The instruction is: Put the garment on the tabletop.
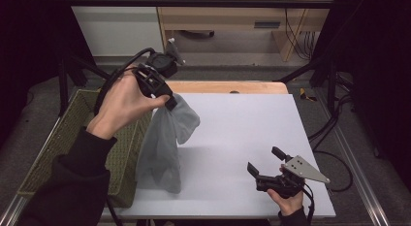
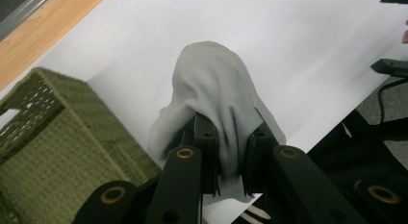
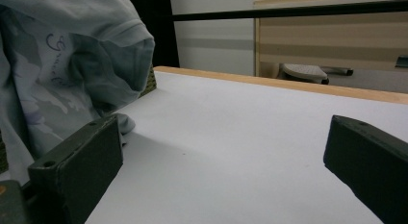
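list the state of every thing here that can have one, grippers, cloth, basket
left gripper: shut on the grey garment, raised above the table
right gripper: open, nothing between its jaws, low over the white table
grey garment: pinched at its top, hanging crumpled, lower end touching the table
green woven basket: upright beside the table's left edge, contents hidden

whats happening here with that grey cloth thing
A person holds a two-jaw gripper in each hand at a white table. The left gripper is shut on a light grey garment and holds it up by one end, so it hangs with its lower end on the table beside a green woven basket. The right gripper rests near the table's front edge, jaws open, holding nothing.
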A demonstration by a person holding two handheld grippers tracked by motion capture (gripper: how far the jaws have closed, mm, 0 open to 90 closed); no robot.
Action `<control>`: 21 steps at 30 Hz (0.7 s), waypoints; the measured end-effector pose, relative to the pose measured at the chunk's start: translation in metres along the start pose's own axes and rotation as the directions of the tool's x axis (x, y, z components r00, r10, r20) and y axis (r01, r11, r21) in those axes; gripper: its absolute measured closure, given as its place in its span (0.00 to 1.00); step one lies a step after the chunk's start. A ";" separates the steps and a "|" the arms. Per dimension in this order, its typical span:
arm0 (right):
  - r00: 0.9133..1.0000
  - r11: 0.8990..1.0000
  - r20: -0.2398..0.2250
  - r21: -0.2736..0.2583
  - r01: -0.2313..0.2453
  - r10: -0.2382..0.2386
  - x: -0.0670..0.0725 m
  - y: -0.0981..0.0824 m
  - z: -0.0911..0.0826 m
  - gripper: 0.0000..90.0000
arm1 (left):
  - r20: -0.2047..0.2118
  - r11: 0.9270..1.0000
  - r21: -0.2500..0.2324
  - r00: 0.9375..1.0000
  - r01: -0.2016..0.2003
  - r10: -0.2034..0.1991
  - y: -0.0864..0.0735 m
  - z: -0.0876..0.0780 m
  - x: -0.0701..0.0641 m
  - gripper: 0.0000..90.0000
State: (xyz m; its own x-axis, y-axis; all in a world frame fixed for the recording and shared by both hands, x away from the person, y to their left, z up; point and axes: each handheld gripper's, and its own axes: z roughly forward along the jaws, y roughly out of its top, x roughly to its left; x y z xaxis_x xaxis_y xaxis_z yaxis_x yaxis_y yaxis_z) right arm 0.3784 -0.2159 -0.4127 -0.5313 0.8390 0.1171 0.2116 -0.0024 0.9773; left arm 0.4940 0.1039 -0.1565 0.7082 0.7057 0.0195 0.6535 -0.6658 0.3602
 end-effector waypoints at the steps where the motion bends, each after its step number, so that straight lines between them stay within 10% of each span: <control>1: 1.000 1.000 0.001 0.000 0.002 -0.002 0.000 0.000 0.000 0.00 | 0.001 1.000 -0.002 1.000 -0.007 0.007 0.002 0.002 -0.002 0.88; 21: 1.000 1.000 -0.012 -0.002 0.001 -0.001 0.001 -0.001 -0.002 0.00 | 0.043 0.994 -0.047 0.994 -0.095 0.097 0.025 0.035 -0.033 0.88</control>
State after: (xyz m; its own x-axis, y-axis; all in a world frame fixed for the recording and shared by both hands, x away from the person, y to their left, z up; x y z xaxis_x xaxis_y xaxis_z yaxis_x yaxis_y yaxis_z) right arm 0.3766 -0.2162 -0.4129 -0.5415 0.8323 0.1184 0.2094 -0.0029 0.9778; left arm 0.4967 0.0556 -0.1805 0.7792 0.6267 0.0137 0.5701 -0.7175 0.4002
